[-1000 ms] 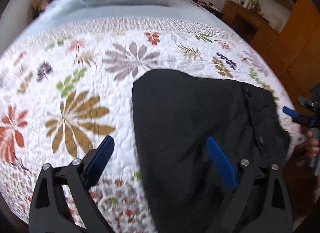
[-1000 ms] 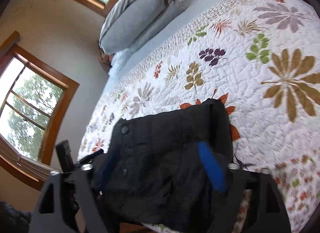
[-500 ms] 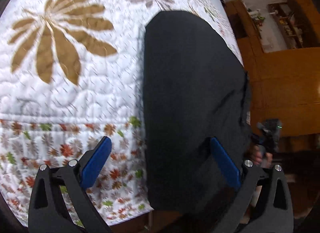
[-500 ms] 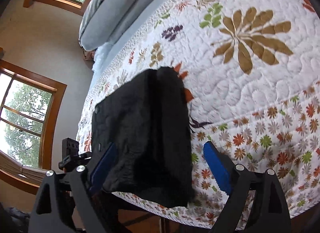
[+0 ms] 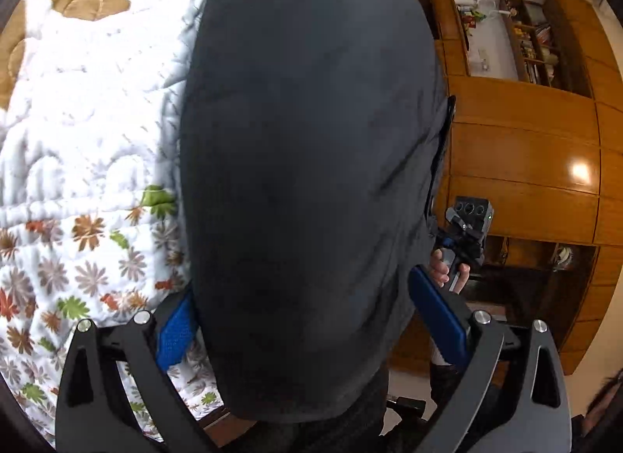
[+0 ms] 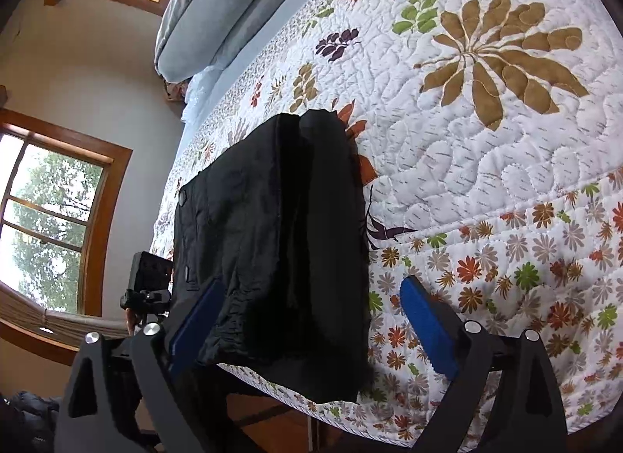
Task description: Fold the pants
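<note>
The black pants [image 5: 303, 164] lie folded on the flowered quilt [image 5: 85, 110] and hang over the bed's front edge. My left gripper [image 5: 307, 320] is open, its blue pads either side of the hanging end of the pants. In the right wrist view the same pants [image 6: 272, 235] show a crumpled waistband with a button on the left. My right gripper [image 6: 307, 320] is open around their lower edge. Each gripper's other hand-held unit shows at the far side of the pants [image 5: 465, 235] [image 6: 150, 285].
Grey pillows [image 6: 218, 13] lie at the head of the bed. Wooden cabinets and shelves [image 5: 525, 164] stand beside the bed. Wood-framed windows [image 6: 50, 219] are on the other side. The quilt [image 6: 486, 141] stretches wide to the right of the pants.
Both grippers have dropped lower and closer to the bed's front edge. The pants now fill more of each view, between the open fingers.
</note>
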`<state>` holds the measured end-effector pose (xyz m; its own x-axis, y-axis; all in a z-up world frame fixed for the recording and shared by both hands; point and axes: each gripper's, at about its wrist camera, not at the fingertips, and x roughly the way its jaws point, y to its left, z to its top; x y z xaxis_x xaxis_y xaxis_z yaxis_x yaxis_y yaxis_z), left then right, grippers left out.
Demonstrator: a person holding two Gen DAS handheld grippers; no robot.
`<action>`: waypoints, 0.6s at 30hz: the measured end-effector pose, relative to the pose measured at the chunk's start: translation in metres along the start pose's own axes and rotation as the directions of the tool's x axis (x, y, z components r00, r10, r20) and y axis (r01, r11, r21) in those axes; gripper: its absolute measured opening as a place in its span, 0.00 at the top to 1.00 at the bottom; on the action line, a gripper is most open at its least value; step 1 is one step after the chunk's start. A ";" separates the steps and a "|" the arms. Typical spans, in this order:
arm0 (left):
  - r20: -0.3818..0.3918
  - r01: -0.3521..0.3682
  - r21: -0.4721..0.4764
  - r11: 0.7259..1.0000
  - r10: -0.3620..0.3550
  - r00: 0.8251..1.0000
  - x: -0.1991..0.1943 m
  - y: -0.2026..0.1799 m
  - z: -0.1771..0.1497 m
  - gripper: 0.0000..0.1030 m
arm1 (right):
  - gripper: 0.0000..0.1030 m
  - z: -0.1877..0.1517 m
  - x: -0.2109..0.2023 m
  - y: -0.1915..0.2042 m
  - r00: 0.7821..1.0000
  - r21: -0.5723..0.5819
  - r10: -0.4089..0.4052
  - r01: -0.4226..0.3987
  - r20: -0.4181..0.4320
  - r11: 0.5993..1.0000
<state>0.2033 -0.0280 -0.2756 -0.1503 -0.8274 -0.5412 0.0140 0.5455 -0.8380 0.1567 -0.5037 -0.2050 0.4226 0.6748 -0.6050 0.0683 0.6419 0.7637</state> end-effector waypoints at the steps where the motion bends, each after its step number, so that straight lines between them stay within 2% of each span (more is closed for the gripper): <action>1: -0.007 -0.006 0.008 1.000 0.006 1.000 0.003 -0.002 0.000 0.05 | 0.09 0.001 0.001 0.000 1.000 0.002 0.014 -0.014 -0.005 1.000; 3: -0.014 -0.013 0.016 1.000 0.013 1.000 0.006 -0.006 0.001 0.06 | 0.08 0.003 0.003 0.000 0.999 0.009 0.037 -0.037 -0.015 0.999; 6: -0.021 -0.027 0.014 1.000 0.027 0.999 0.010 -0.009 0.006 0.06 | 0.07 0.006 0.011 -0.001 0.999 0.012 0.013 -0.013 -0.036 1.000; 12: -0.028 -0.030 -0.005 1.000 0.030 0.999 0.013 -0.012 0.011 0.05 | 0.06 0.006 0.027 -0.009 0.995 0.021 0.017 -0.015 -0.100 1.000; 18: -0.035 -0.031 -0.017 0.999 0.031 0.999 0.011 -0.011 0.013 0.05 | 0.03 0.008 0.036 -0.011 0.992 0.027 0.036 -0.033 -0.122 0.999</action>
<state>0.2140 -0.0447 -0.2732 -0.1845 -0.8051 -0.5637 0.0023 0.5732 -0.8194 0.1778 -0.4897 -0.2334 0.3118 0.7369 -0.5998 0.0788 0.6091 0.7892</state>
